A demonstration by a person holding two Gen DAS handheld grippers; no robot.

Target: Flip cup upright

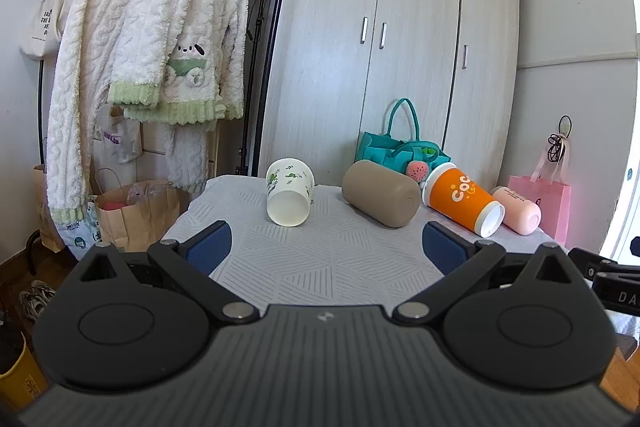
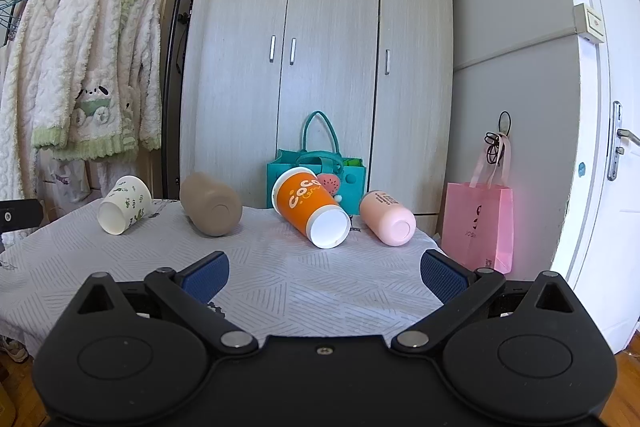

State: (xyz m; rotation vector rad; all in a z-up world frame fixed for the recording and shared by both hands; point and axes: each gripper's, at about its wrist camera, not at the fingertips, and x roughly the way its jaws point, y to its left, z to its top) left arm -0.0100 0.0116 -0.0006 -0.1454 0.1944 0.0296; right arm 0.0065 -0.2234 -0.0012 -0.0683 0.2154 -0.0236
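Several cups lie on their sides in a row along the far part of the cloth-covered table (image 1: 320,259). From left to right: a white cup with green prints (image 1: 289,197) (image 2: 125,205), a beige cup (image 1: 380,198) (image 2: 210,203), an orange cup with white letters (image 1: 462,203) (image 2: 310,207), and a pink cup (image 1: 518,209) (image 2: 387,218). My left gripper (image 1: 326,247) is open and empty, short of the white and beige cups. My right gripper (image 2: 324,275) is open and empty, short of the orange cup.
A teal bag (image 2: 316,171) stands behind the cups against a grey wardrobe (image 2: 320,47). A pink paper bag (image 2: 478,227) stands at the right by a white door (image 2: 608,147). A clothes rack with fluffy pyjamas (image 1: 152,47) and a brown paper bag (image 1: 136,215) are at the left.
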